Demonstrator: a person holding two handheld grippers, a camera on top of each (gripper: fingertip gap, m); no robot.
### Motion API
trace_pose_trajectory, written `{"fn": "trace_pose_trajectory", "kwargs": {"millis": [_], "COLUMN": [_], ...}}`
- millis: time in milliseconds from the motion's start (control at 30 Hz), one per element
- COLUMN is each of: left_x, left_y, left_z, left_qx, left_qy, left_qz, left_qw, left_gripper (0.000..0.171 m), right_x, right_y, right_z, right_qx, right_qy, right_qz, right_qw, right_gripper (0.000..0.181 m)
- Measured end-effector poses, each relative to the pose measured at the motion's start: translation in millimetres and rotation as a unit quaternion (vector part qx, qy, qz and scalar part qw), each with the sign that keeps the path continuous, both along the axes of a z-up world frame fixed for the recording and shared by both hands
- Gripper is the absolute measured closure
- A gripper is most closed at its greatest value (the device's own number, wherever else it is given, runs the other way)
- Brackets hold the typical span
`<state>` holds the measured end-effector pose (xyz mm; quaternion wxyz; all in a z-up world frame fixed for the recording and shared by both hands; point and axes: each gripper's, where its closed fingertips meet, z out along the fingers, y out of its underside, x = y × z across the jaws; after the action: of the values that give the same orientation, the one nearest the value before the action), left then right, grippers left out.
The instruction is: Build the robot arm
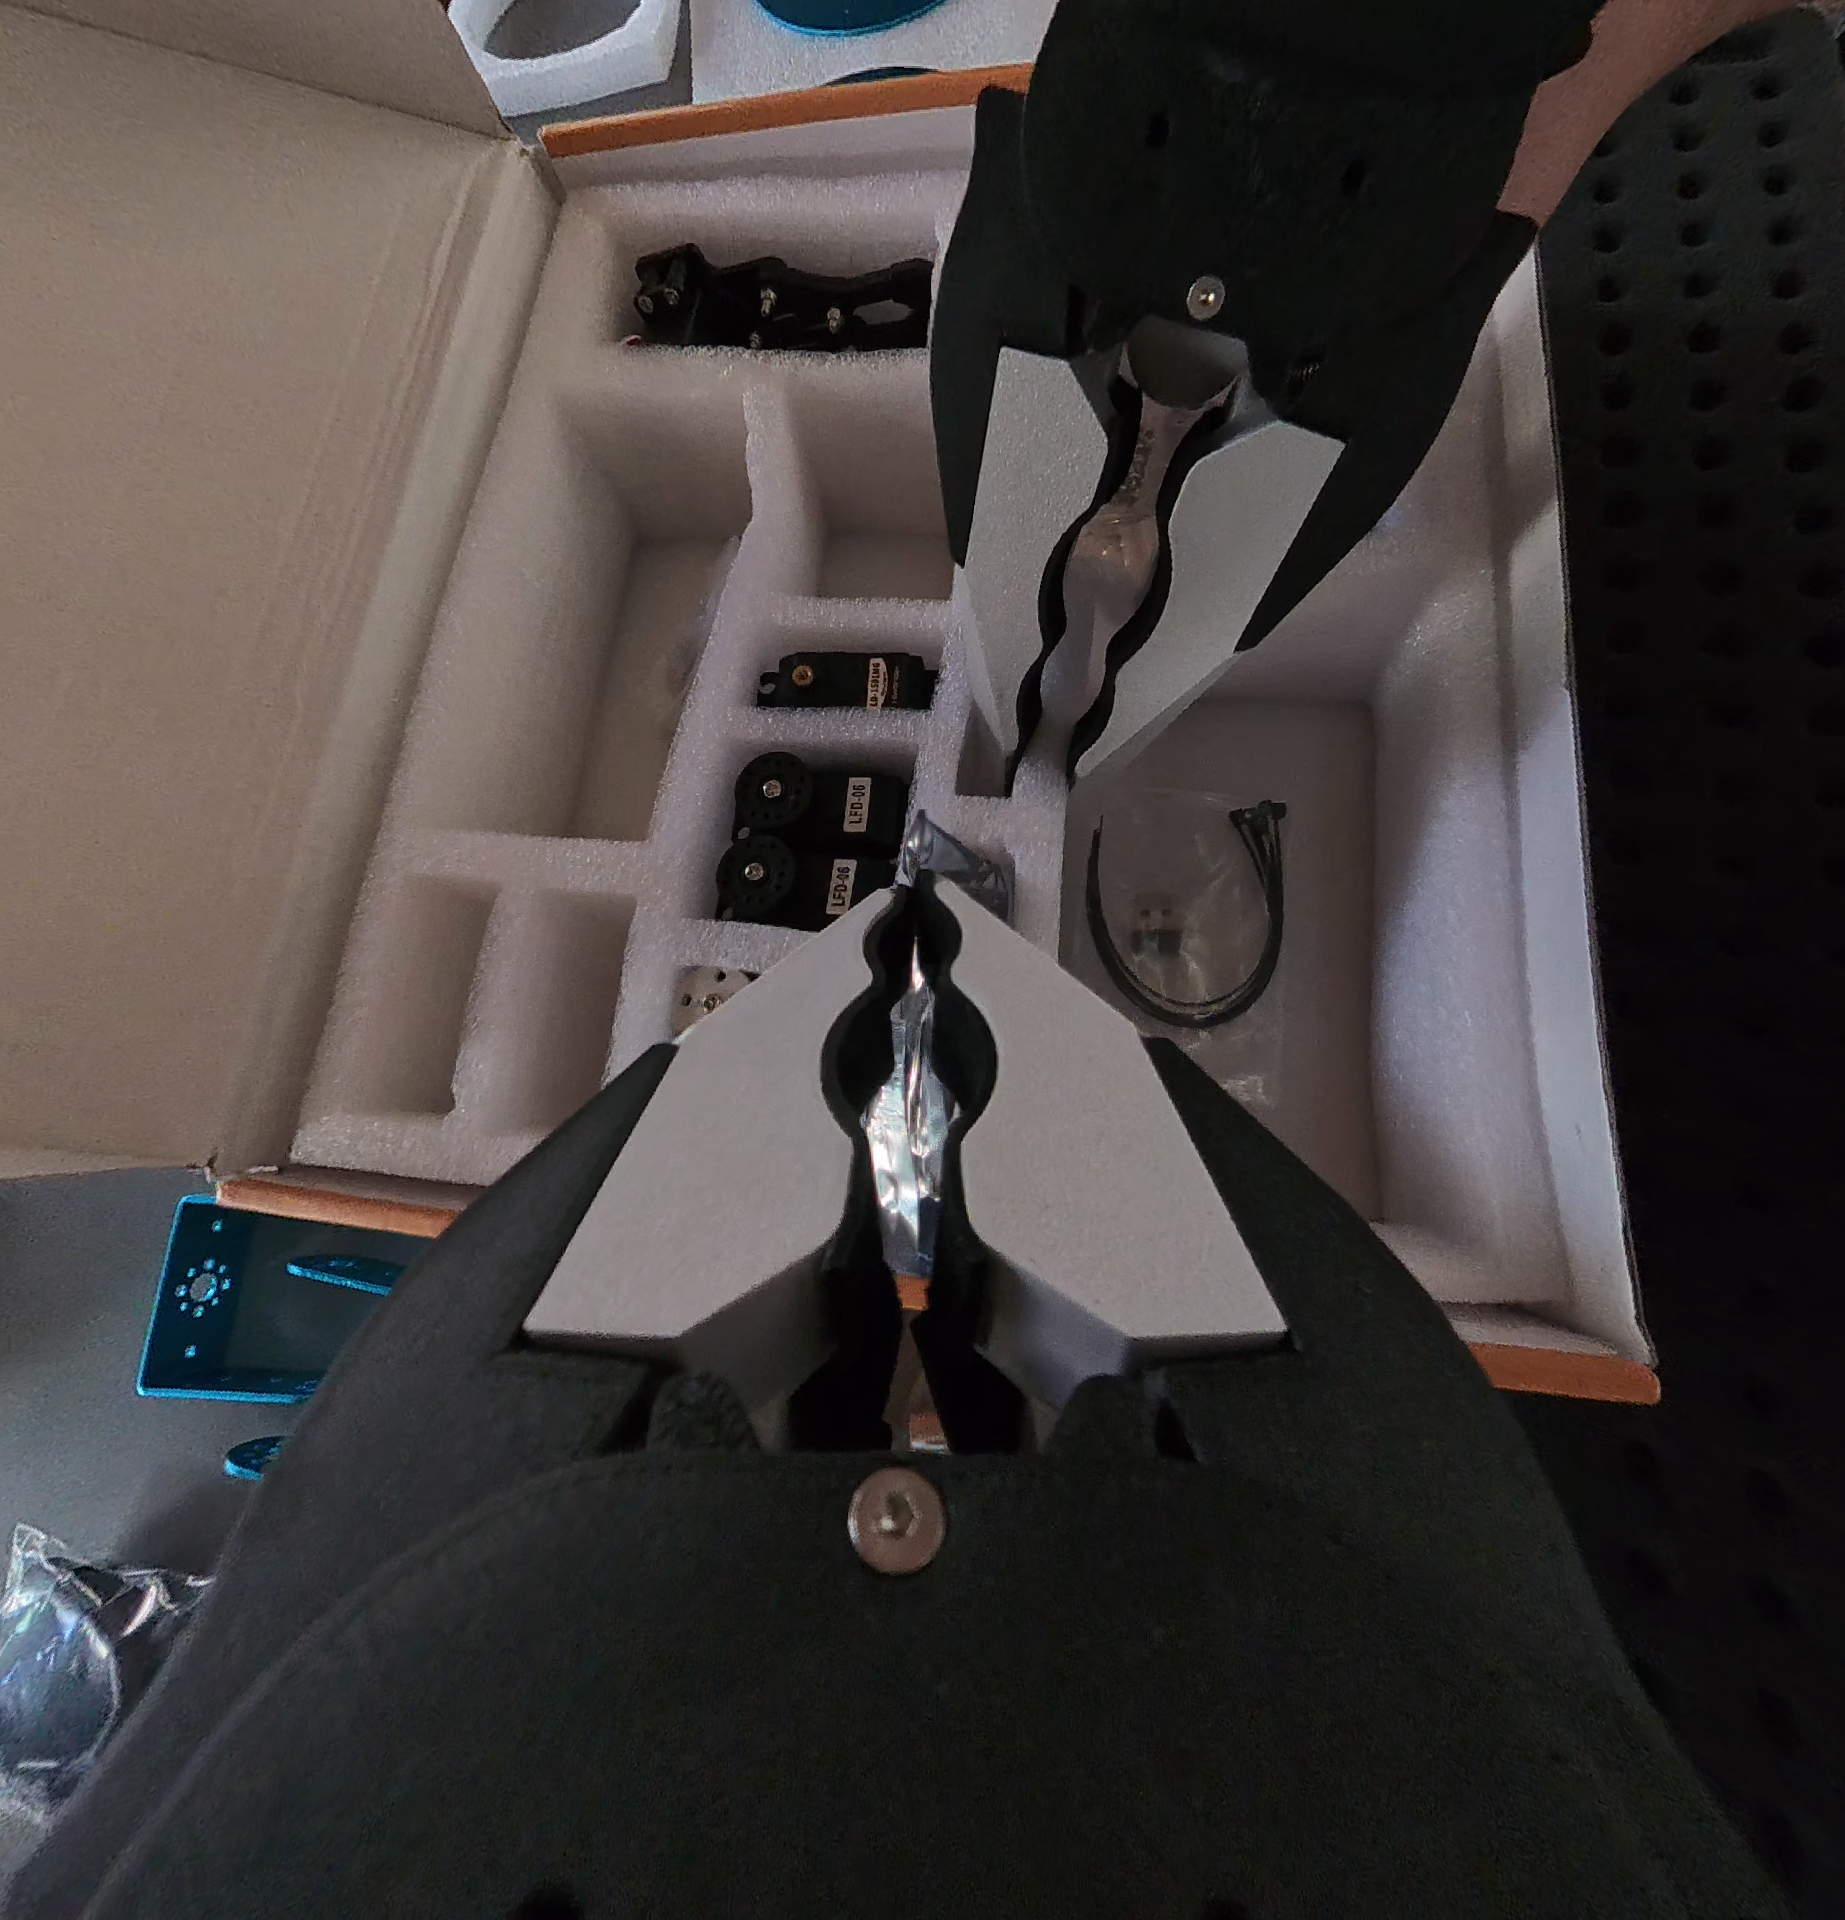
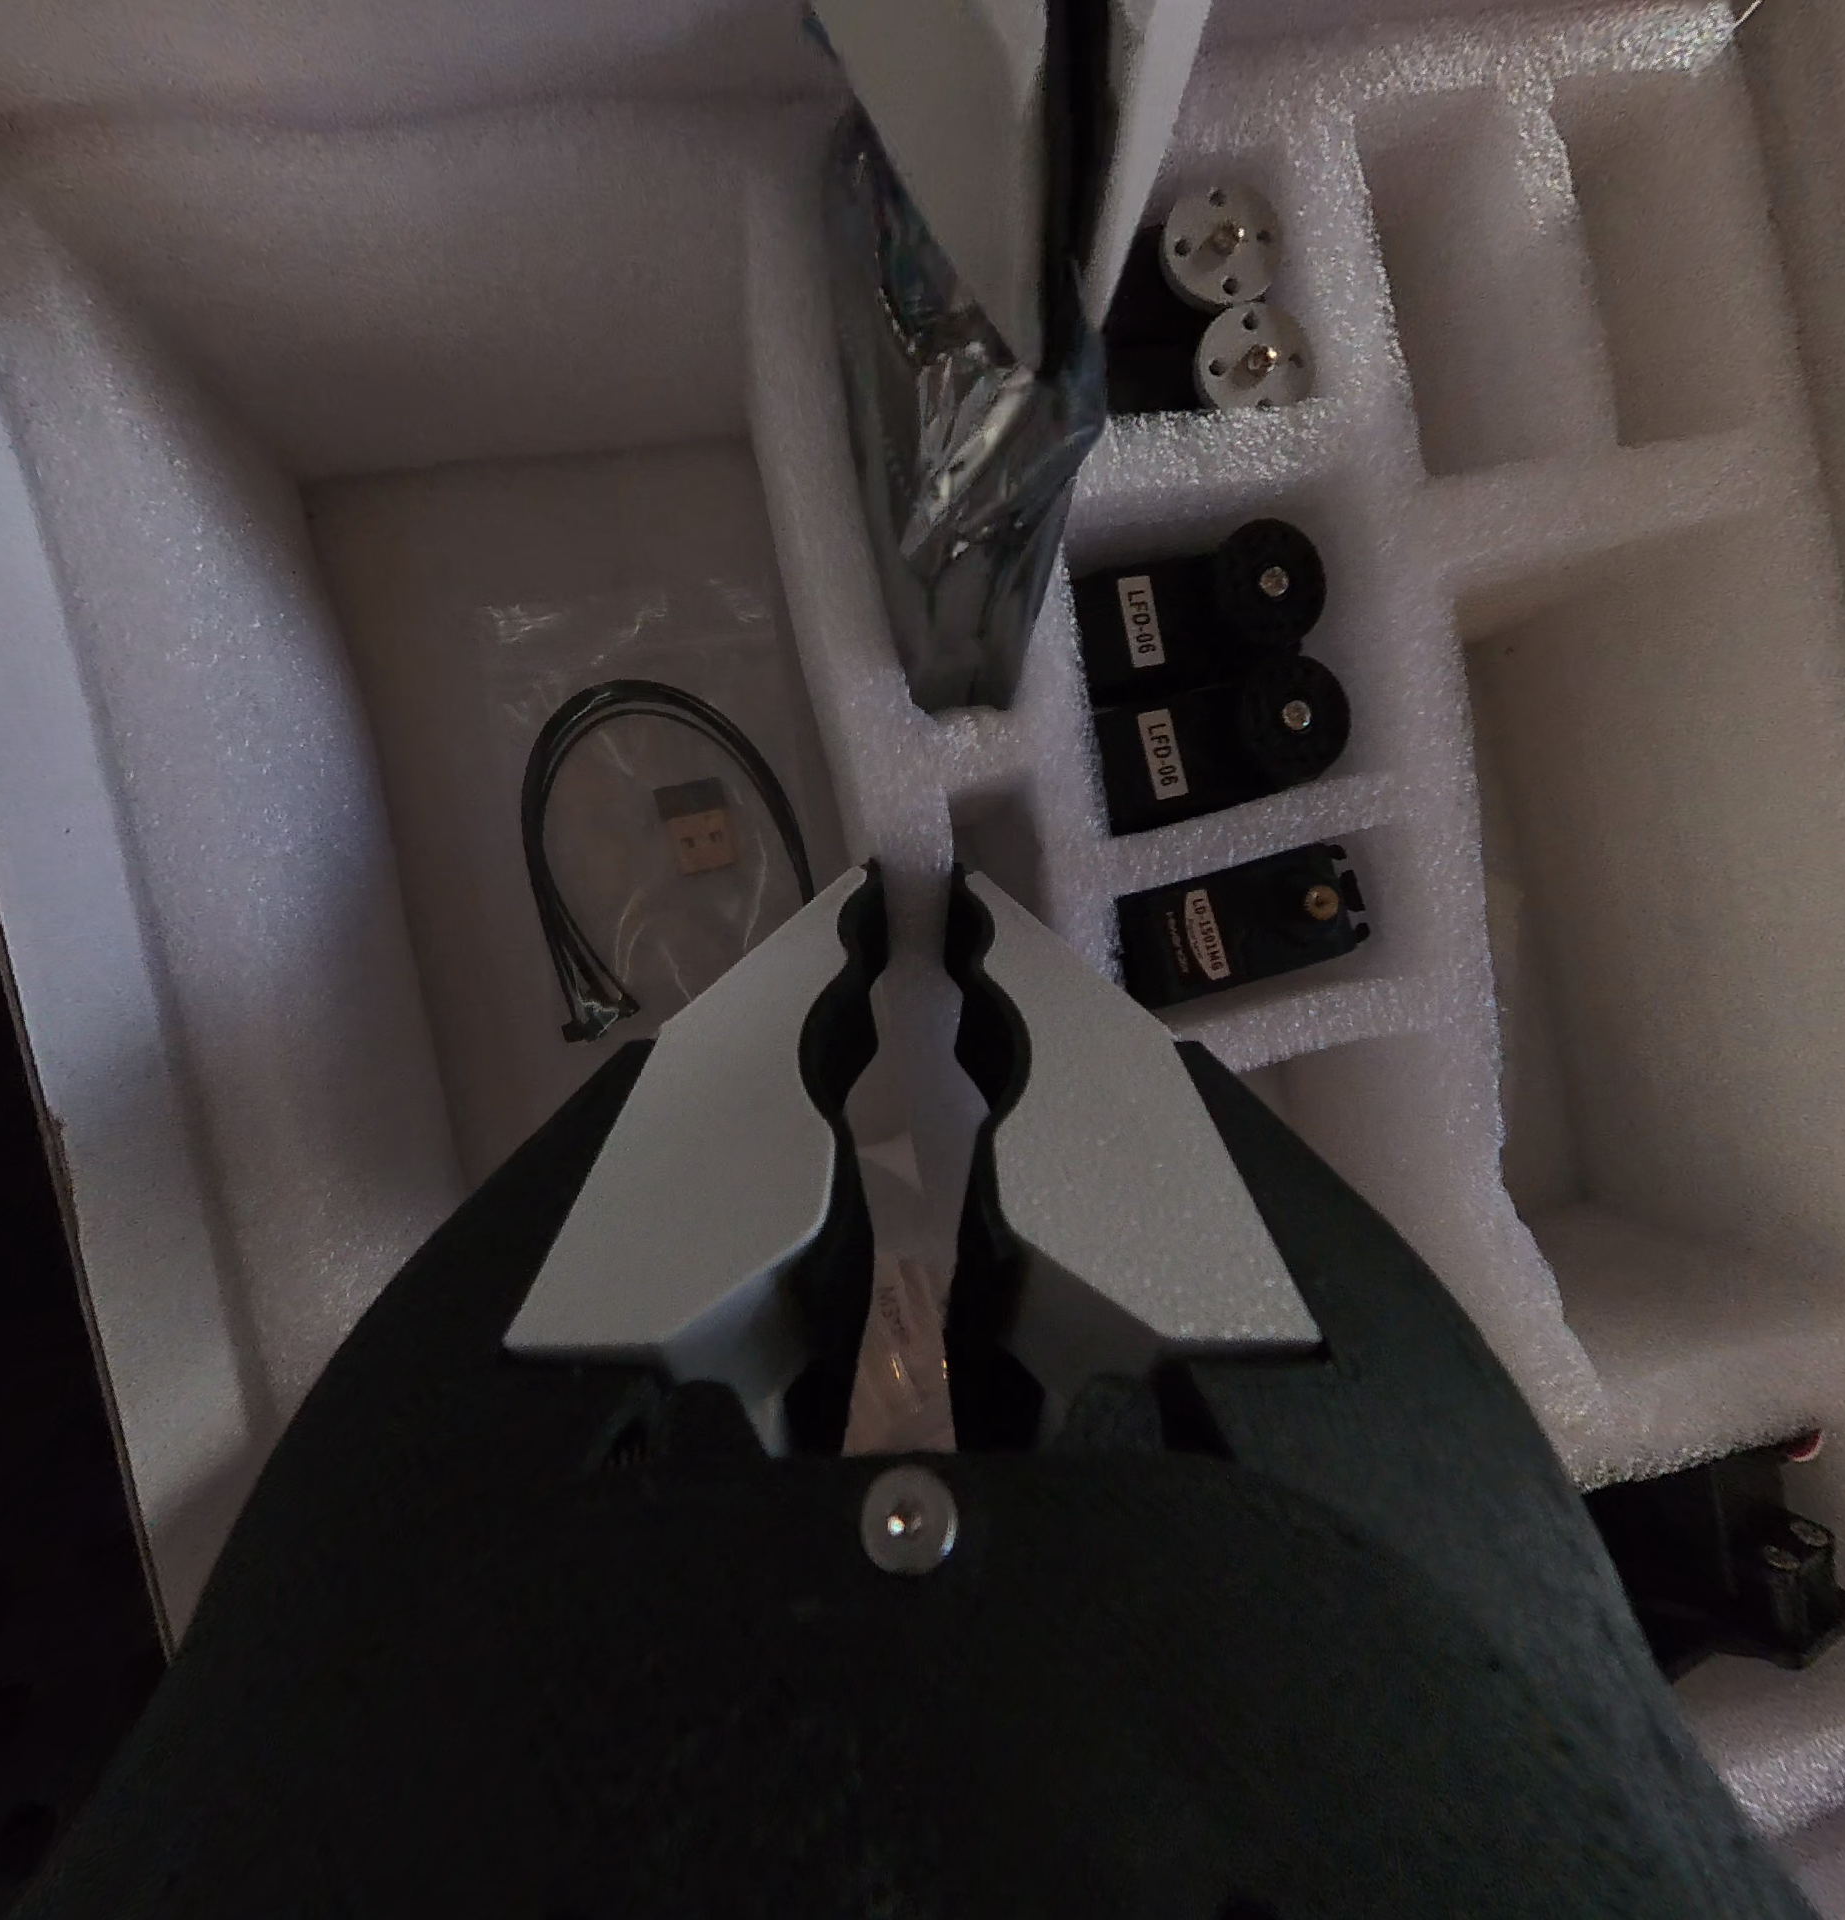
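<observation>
My left gripper (image 1: 918,894) is shut on a silvery foil bag (image 1: 902,1122). It holds the bag over a narrow slot of the white foam insert (image 1: 689,582) in an open box. In the right wrist view the foil bag (image 2: 959,447) hangs from the left gripper (image 2: 1063,332), its lower end inside the slot. My right gripper (image 2: 913,881) is shut on a small clear labelled bag (image 2: 897,1340). It hovers over the foam, beside a clear bag of black cable ties (image 2: 669,831). The right gripper (image 1: 1043,769) shows in the left wrist view, opposite the left one.
Black servos (image 2: 1198,675) and two white round horns (image 2: 1230,301) fill pockets beside the slot. A black claw assembly (image 1: 783,296) lies in a far pocket. The cardboard lid (image 1: 222,520) stands open at left. A blue metal bracket (image 1: 253,1299) and another foil bag (image 1: 45,1662) lie outside the box. The gap from one gripper's tips to the other's is roughly 8 cm. The blue metal bracket (image 1: 253,1299) is about equally far from each gripper, around 25 cm.
</observation>
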<state>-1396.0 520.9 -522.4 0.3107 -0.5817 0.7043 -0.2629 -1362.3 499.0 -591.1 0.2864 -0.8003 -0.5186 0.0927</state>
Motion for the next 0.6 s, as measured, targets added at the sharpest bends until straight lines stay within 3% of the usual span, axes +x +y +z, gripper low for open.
{"fn": "trace_pose_trajectory", "kwargs": {"millis": [167, 300, 367, 467, 600], "left_x": [-3.8, -16.3, -31.0, -39.9, -25.2], "left_y": [-1.3, 5.2, 10.3, 0.4, 2.2], "left_z": [2.5, 18.5, 23.1, 11.2, -7.5], "left_qx": [0.007, -0.028, -0.034, -0.056, -0.018], "left_qy": [-0.009, -0.037, -0.03, -0.01, 0.004], "left_qz": [-0.015, 0.003, 0.008, -0.007, 0.002], "left_qw": [1.0, 0.999, 0.999, 0.998, 1.0], "left_gripper": [0.171, 0.171, 0.165, 0.156, 0.151], "right_x": [-1.2, -1.9, -2.3, -2.2, -1.7], "right_y": [0.9, 1.4, 1.5, 2.6, 3.2], "right_z": [1.7, 3.1, 3.5, 5.5, 7.0], "right_qx": [-0.002, 0.011, 0.016, 0.013, 0.01], "right_qy": [0.012, 0.004, 0.007, 0.013, -0.012], "right_qz": [-0.005, -0.011, -0.008, -0.008, -0.007], "right_qw": [1.0, 1.0, 1.0, 1.0, 1.0], "right_gripper": [0.17, 0.169, 0.169, 0.169, 0.166]}}
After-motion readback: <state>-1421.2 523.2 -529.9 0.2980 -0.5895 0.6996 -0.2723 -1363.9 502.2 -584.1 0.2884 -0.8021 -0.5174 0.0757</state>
